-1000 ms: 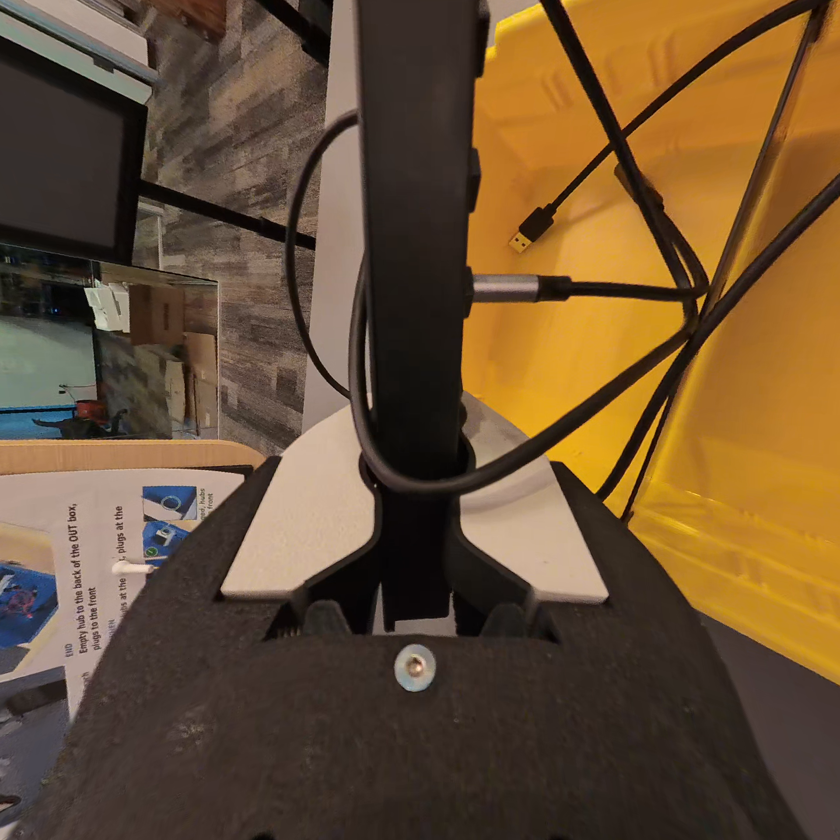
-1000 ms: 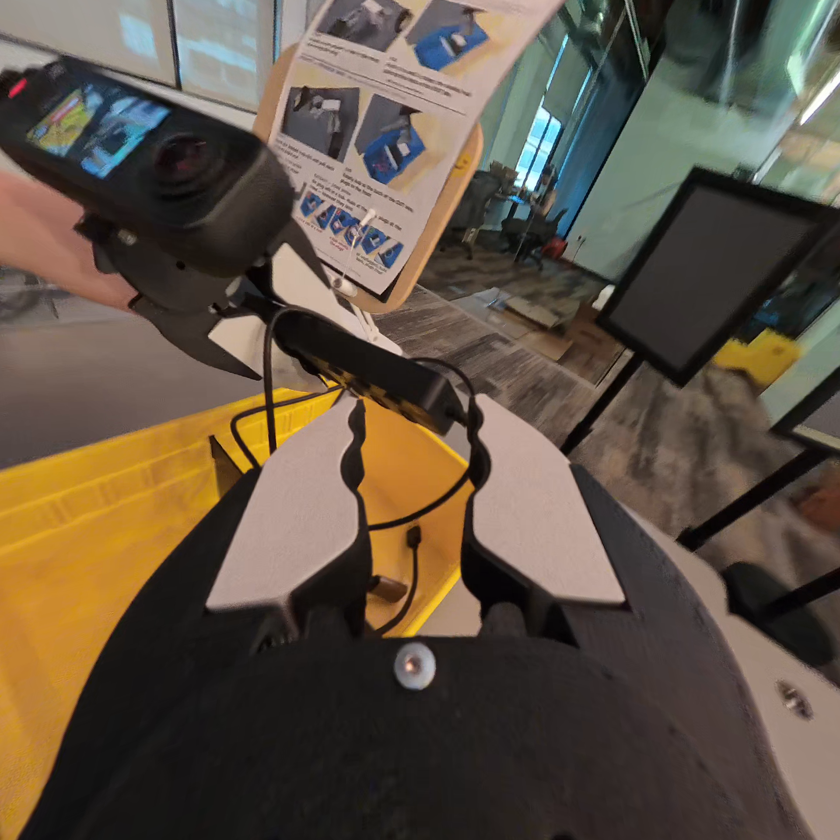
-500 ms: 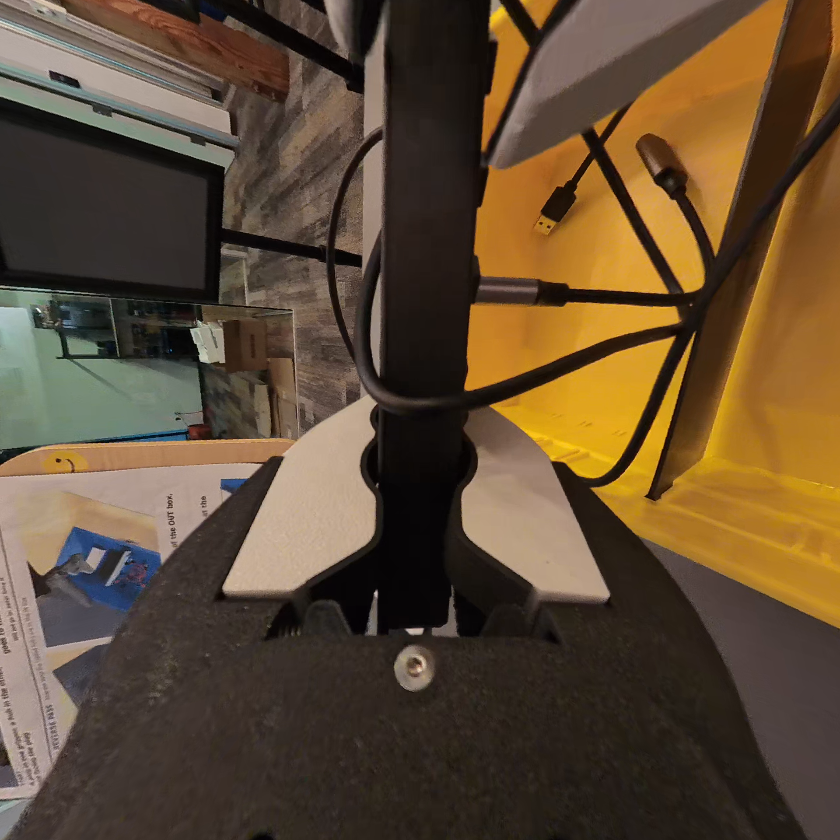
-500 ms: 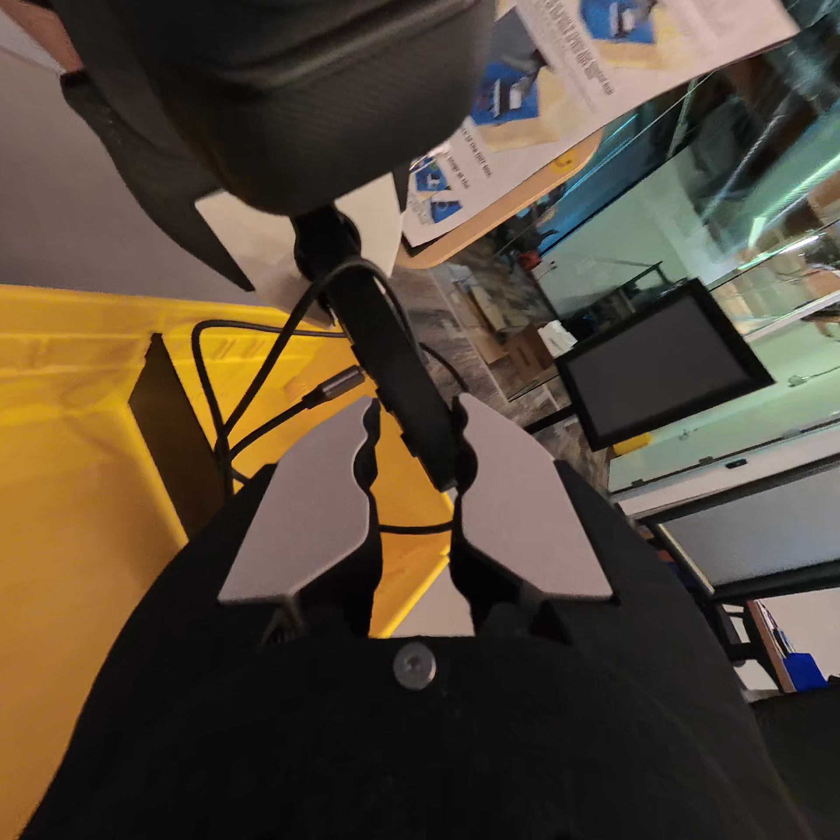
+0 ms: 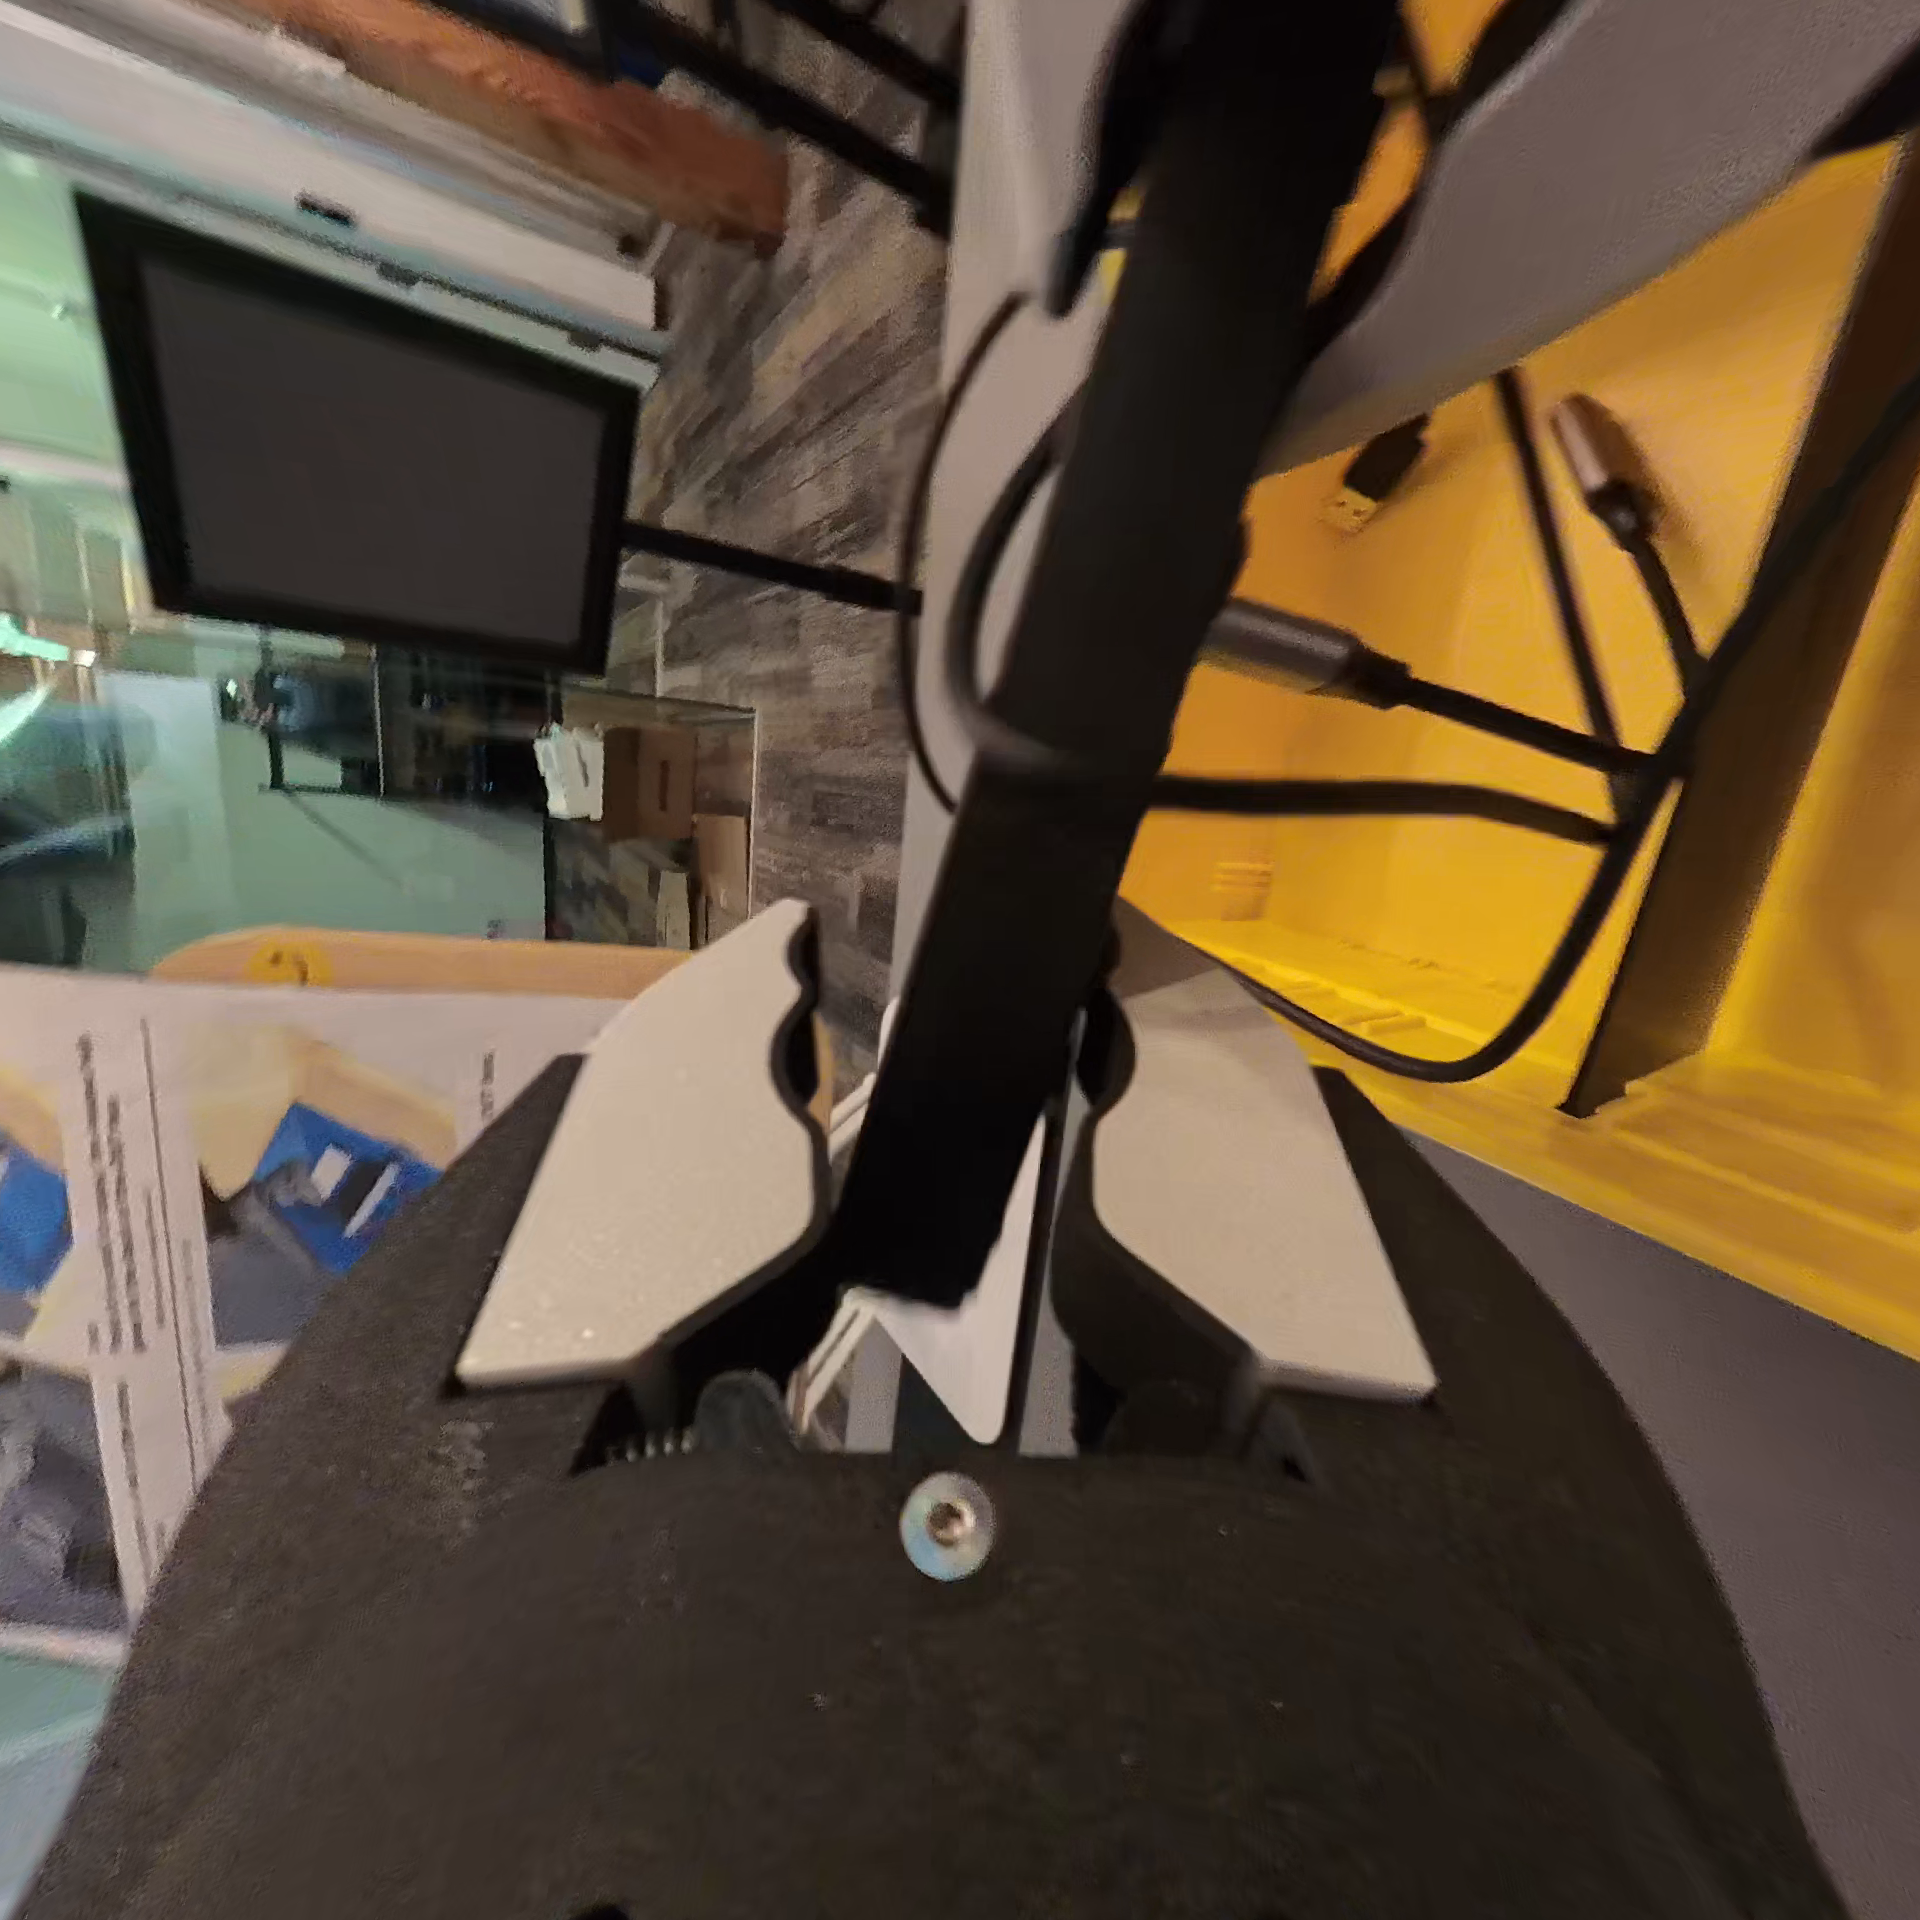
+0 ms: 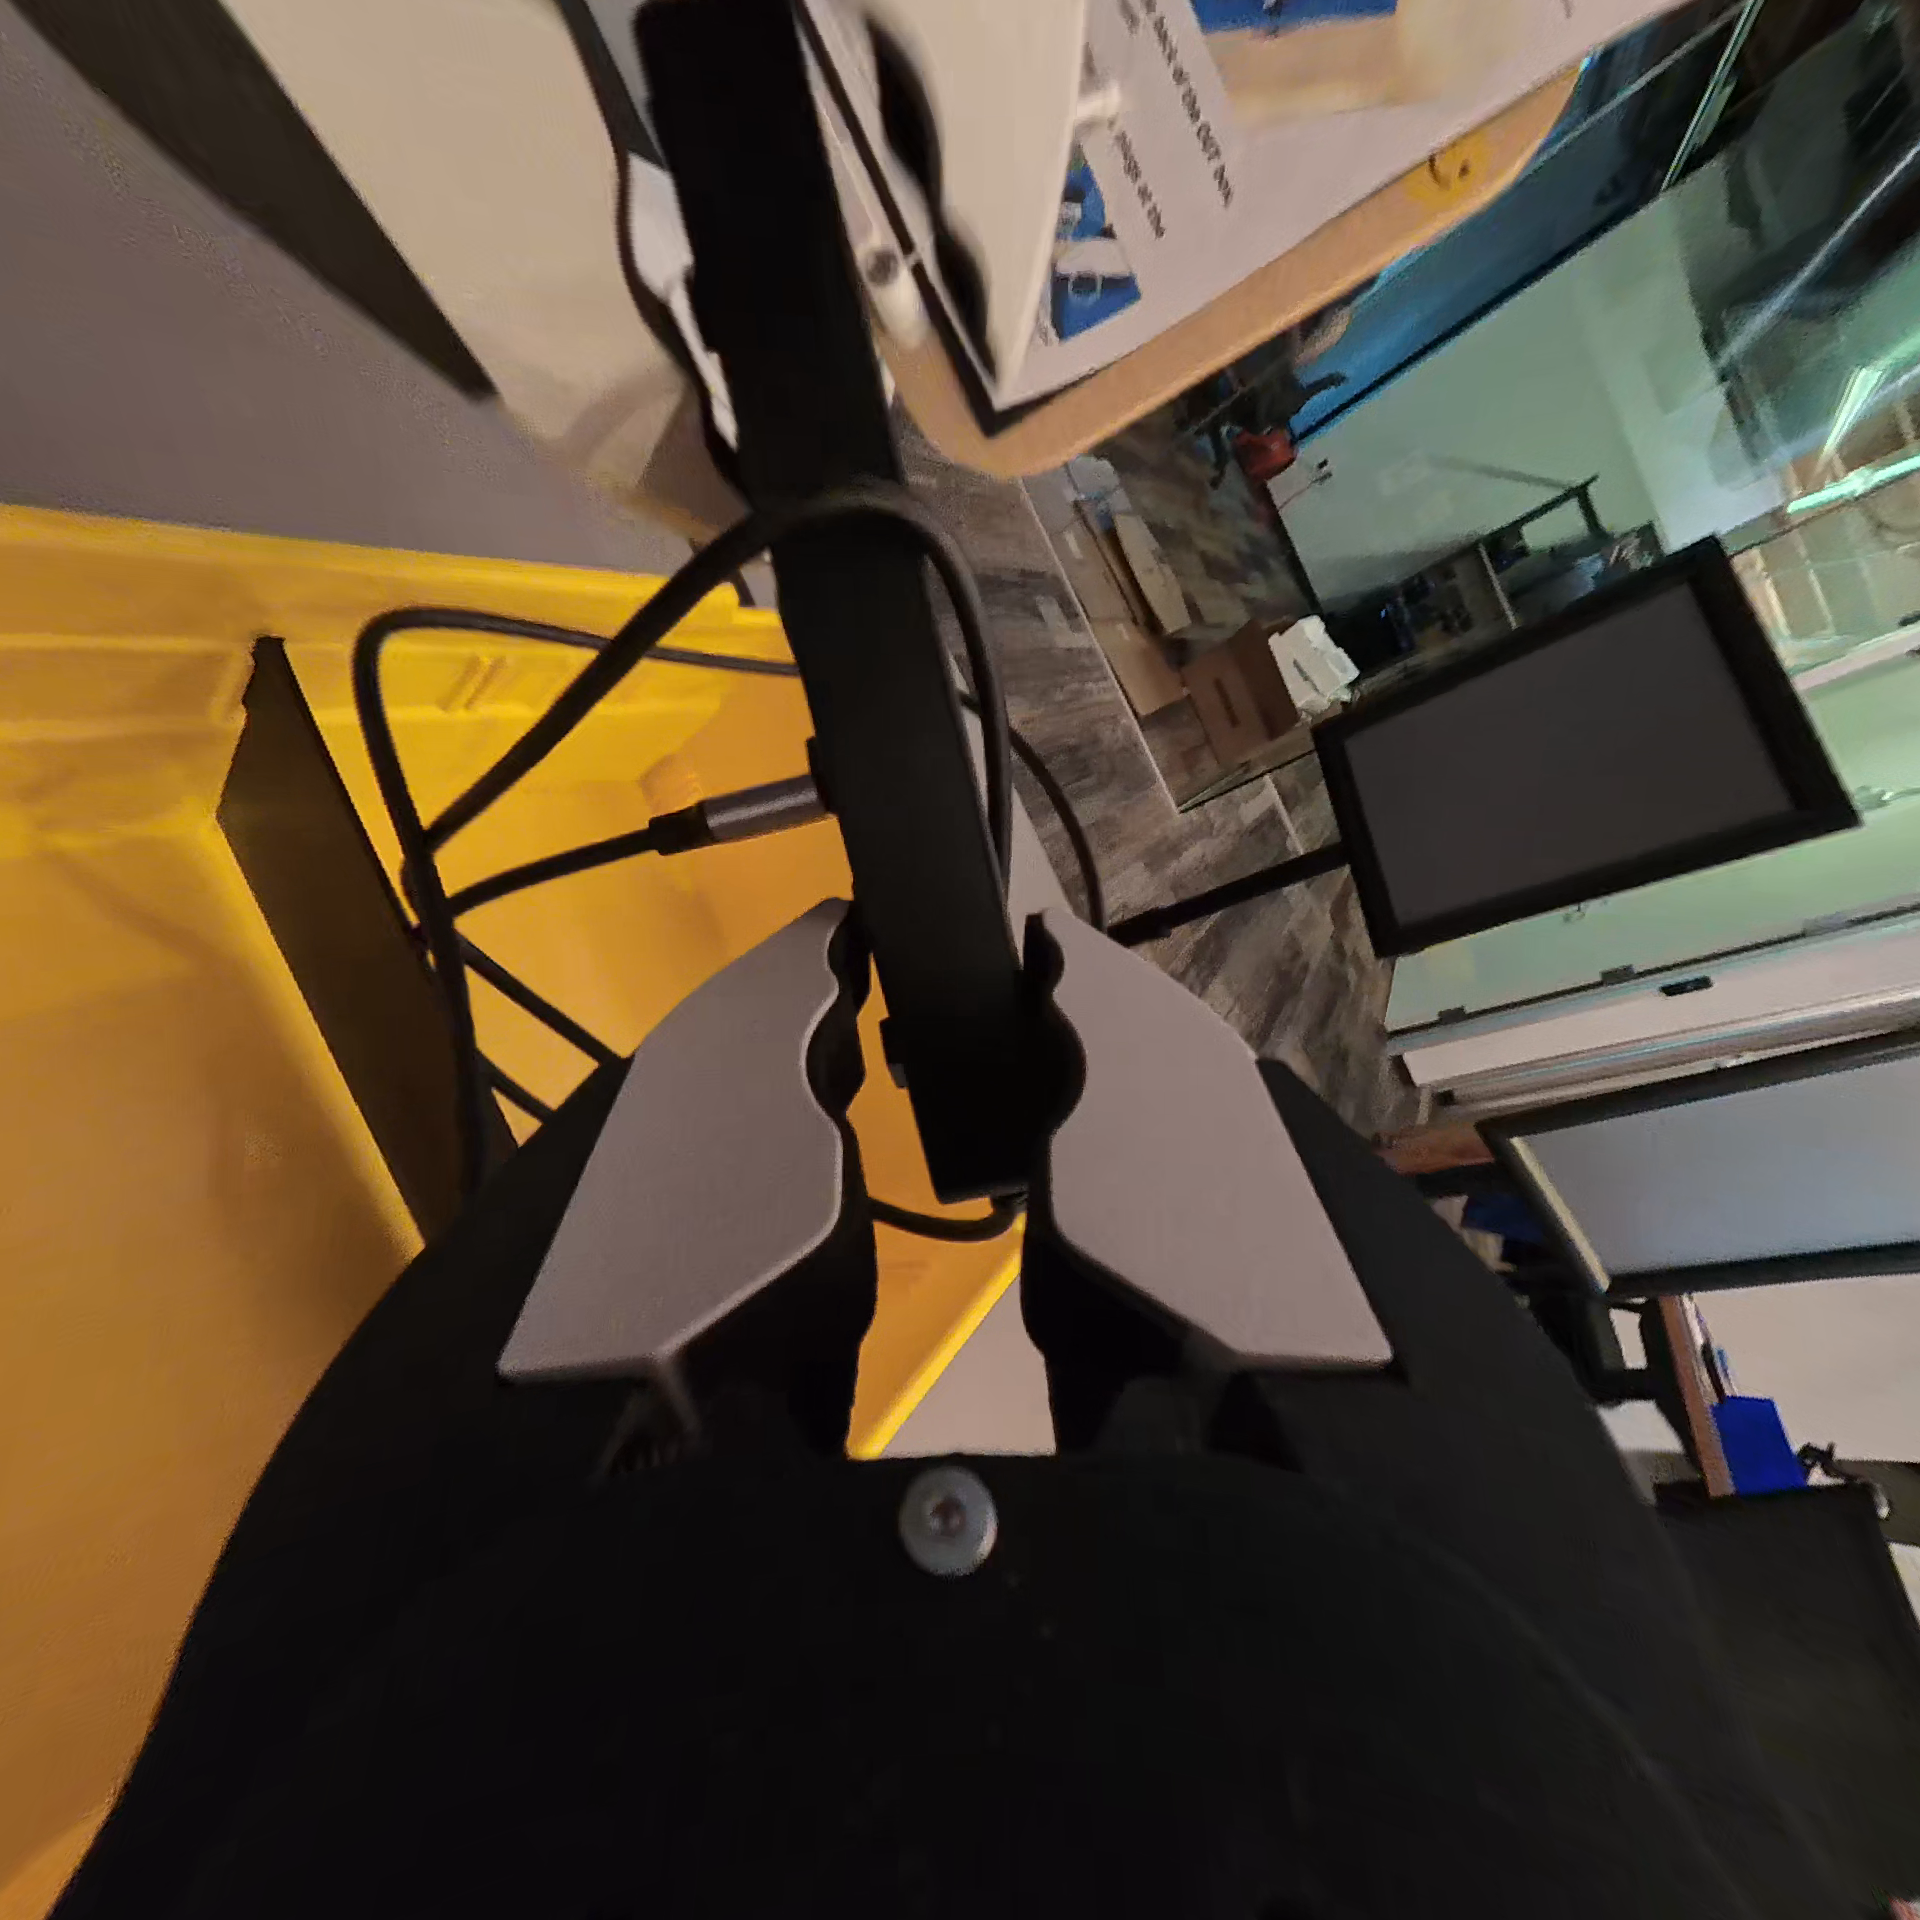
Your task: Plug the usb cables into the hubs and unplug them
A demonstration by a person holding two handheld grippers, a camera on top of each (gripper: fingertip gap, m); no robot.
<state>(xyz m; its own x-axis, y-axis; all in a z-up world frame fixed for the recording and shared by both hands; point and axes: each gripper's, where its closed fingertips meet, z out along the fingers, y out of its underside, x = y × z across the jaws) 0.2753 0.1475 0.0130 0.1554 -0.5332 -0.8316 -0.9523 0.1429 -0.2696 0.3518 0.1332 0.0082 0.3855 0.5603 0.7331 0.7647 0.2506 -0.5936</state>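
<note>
A long black USB hub (image 5: 1091, 644) hangs in the air between my two grippers, over a yellow bin (image 5: 1455, 883). My left gripper (image 5: 956, 935) is open, with a gap between its left finger and the hub's end. My right gripper (image 6: 935, 925) is shut on the hub's (image 6: 914, 935) other end; its grey fingers (image 5: 1558, 229) show at the top of the left wrist view. A grey-collared USB plug (image 5: 1278, 649) sits in a side port and also shows in the right wrist view (image 6: 748, 810). A thin black cable (image 5: 966, 623) loops around the hub. Two loose plugs (image 5: 1371, 478) hang in the bin.
A black divider (image 5: 1745, 675) stands in the bin and several cables cross it. A dark monitor on a stand (image 5: 364, 468) is beyond. A printed sheet on a wooden board (image 5: 156, 1143) lies to the left. The grey table (image 5: 1714, 1455) runs beside the bin. Across from one pair of fingers to the other is roughly 9 cm.
My left gripper has opened off the hub, which now tilts in its view. My right gripper has come in over the hub's far end and closed on it.
</note>
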